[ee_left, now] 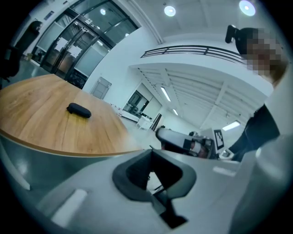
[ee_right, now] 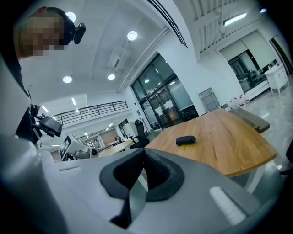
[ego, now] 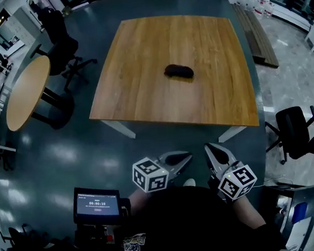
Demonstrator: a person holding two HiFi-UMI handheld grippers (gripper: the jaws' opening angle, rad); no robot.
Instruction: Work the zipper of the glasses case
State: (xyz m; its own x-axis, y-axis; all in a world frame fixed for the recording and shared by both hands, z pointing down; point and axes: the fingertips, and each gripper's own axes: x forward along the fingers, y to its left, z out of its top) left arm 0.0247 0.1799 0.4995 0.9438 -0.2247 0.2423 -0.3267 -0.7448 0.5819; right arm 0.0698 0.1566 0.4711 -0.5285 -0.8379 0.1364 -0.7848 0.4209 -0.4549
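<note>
The black oval glasses case sits on a square wooden table of warm honey-brown with straight grain. Around that table the glossy floor is dark blue-grey. Near the table's front edge, the pale grey, black-lined left gripper and right gripper each carry a white cube with black square markers.

Grey left gripper, seemingly black top

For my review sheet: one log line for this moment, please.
phase: pre-contact | case: on table, untouched | left gripper: shut, empty | right gripper: shut, empty
</note>
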